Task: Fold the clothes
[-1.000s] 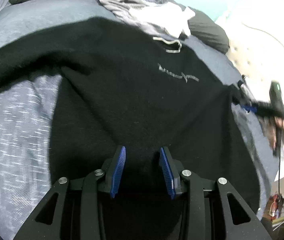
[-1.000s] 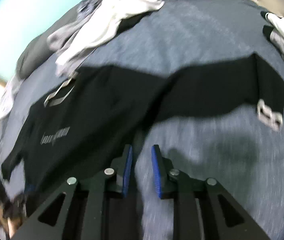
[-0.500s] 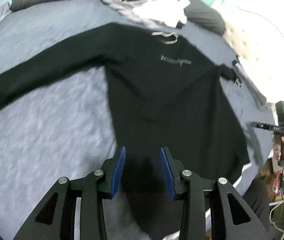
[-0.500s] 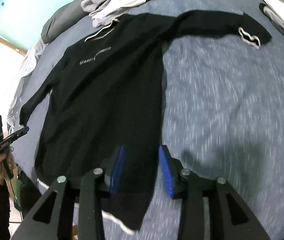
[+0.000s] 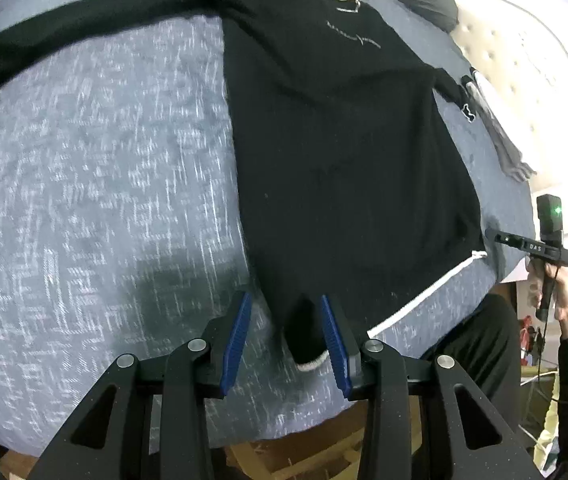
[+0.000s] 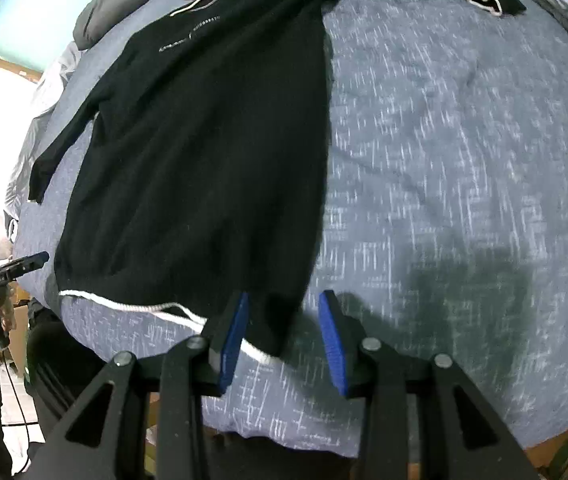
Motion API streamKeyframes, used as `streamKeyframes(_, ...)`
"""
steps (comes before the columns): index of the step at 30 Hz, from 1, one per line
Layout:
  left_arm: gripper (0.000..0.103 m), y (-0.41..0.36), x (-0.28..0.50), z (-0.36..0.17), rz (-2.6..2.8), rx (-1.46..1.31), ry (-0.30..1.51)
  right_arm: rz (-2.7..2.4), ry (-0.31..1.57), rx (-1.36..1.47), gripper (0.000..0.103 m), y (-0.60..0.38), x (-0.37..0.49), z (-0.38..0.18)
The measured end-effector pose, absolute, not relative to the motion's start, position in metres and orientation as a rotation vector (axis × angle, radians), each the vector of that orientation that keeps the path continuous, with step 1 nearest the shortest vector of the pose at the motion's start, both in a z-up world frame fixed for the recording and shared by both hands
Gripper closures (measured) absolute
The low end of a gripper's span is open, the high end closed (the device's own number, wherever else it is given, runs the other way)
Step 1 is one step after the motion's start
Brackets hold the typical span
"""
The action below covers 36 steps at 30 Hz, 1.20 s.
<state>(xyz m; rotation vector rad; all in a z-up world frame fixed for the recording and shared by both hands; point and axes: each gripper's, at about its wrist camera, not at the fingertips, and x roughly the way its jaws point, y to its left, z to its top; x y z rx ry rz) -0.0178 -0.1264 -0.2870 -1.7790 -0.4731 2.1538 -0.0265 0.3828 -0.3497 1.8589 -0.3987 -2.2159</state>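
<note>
Under my two claws lies a black sweater (image 5: 335, 140), spread flat on the grey-blue bed (image 5: 96, 184). My left claw (image 5: 285, 334) is open, and one bottom corner of the sweater sits between its blue pads without being pinched. My right claw (image 6: 282, 334) is open too, over the other bottom corner, pads not touching it.

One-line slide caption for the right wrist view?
Right gripper, jaws apart, over the hem corner of a black long-sleeved sweater spread flat on a blue-grey bedspread.
</note>
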Motion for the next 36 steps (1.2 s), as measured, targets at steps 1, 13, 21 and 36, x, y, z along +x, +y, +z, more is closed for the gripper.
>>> streamKeyframes(1, 0.063, -0.125, -0.017, -0.29, 2.139, -1.79, -0.482, -2.209, -0.416, 1.865, 0.058, 0.384, -0.026, -0.352)
streamKeyframes(13, 0.065, -0.111, -0.013, -0.314, 2.109, -1.817, -0.487, -2.176, -0.47, 1.916, 0.055, 0.385, -0.028, -0.367)
streamKeyframes(21, 0.095, -0.105, -0.018, -0.303, 2.128, -1.739, -0.456, -2.161, -0.402, 1.857, 0.093, 0.368, -0.022, -0.363)
streamKeyframes(36, 0.097, -0.129, -0.007, -0.237, 2.192, -1.649, -0.332, -2.214, -0.209, 1.701, 0.098, 0.366, 0.003, -0.292)
